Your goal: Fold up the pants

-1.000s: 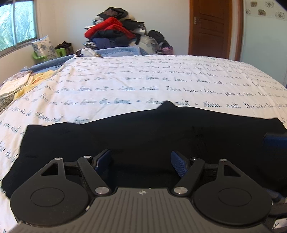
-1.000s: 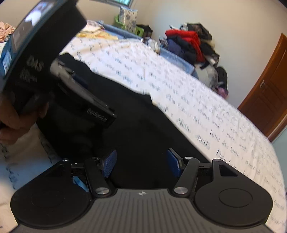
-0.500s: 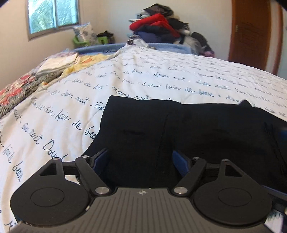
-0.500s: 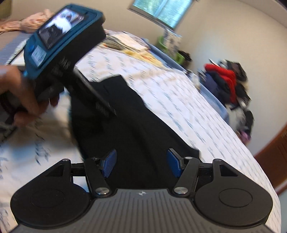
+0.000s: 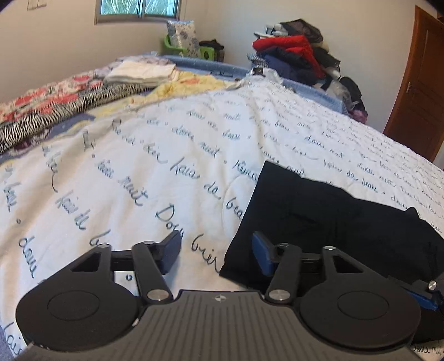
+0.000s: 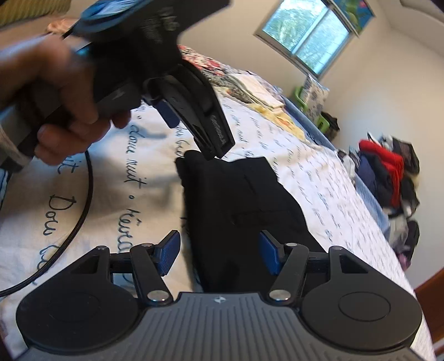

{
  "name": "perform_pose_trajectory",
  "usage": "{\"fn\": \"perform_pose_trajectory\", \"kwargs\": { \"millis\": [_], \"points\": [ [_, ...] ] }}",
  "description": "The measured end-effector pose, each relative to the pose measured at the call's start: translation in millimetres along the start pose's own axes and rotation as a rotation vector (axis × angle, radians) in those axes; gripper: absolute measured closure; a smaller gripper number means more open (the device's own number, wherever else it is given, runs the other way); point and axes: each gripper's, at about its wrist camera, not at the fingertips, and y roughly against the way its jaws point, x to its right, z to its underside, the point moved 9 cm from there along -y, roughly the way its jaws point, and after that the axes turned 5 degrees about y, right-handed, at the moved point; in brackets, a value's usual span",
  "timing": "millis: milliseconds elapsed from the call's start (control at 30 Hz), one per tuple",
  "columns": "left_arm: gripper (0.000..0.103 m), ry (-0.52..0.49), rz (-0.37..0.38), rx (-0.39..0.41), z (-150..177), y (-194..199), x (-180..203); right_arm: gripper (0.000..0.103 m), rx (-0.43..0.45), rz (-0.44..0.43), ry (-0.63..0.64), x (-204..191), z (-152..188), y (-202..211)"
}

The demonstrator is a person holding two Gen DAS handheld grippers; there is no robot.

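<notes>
Over the near edge of the bed, the left gripper (image 5: 216, 254) stands with its jaws spread wide and nothing between them. One blue-padded finger (image 5: 262, 257) lies over the near corner of the black pants (image 5: 327, 219); the other is above bare cover. The right gripper (image 6: 219, 255) is likewise parted and empty, both fingers hovering above the dark cloth and its left border.

The pants lie flat on the white bedspread (image 5: 138, 166), which is printed with blue cursive script. From the left wrist view they reach from the gripper away to the right. The right wrist view shows them running from between the fingers toward the other tool. A pocket slit (image 6: 260, 215) shows on the upper face. The fabric looks doubled over, though its layers cannot be counted.

In the right wrist view the person's hand (image 6: 55, 102) grasps the handle of the left tool, which is blurred, its tip just above the far corner of the garment. A black cable (image 6: 75, 222) trails across the cover beneath that hand.

Further off, folded linens (image 5: 141, 73) and patterned cloths rest near the bed's far side. A heap of clothes (image 5: 299, 55) with a red item on top stands by the wall. A window (image 5: 138, 8) and a brown door (image 5: 419, 91) close the room.
</notes>
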Motion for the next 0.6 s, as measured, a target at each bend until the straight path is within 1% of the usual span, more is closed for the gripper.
{"fn": "perform_pose_trajectory", "kwargs": {
  "millis": [67, 100, 167, 233, 333, 367, 400, 433, 467, 533, 600],
  "points": [
    [0.055, 0.029, 0.031, -0.026, 4, -4, -1, 0.042, 0.002, 0.014, 0.024, -5, -3, -5],
    [0.055, 0.035, 0.033, -0.028, 5, -5, -2, 0.043, 0.010, 0.019, 0.029, -6, -6, -8],
    [0.060, 0.046, 0.030, -0.020, 4, -4, -6, 0.062, 0.029, 0.011, 0.013, -5, -12, -11],
    [0.063, 0.074, 0.049, -0.026, 3, -2, -9, 0.065, 0.040, -0.008, -0.011, -2, -19, -17],
    [0.063, 0.123, 0.096, -0.057, 2, -4, -12, 0.065, 0.046, -0.011, 0.003, -3, -28, -28],
    [0.063, 0.142, 0.107, -0.063, 2, -4, -13, 0.069, 0.048, -0.010, 0.013, -4, -29, -32],
    [0.063, 0.159, 0.107, -0.063, 2, -4, -15, 0.075, 0.053, -0.001, 0.018, -4, -30, -34],
    [0.063, 0.170, 0.099, -0.056, 1, -3, -17, 0.089, 0.051, 0.006, 0.019, -4, -30, -39],
    [0.062, 0.172, 0.088, -0.046, 0, -1, -19, 0.095, 0.048, 0.006, 0.014, -4, -30, -42],
    [0.062, 0.169, 0.069, -0.028, -3, 3, -22, 0.097, 0.056, -0.006, 0.001, -6, -29, -43],
    [0.060, 0.169, 0.071, -0.022, -4, 6, -22, 0.098, 0.074, -0.020, 0.006, -9, -30, -37]
  ]
}}
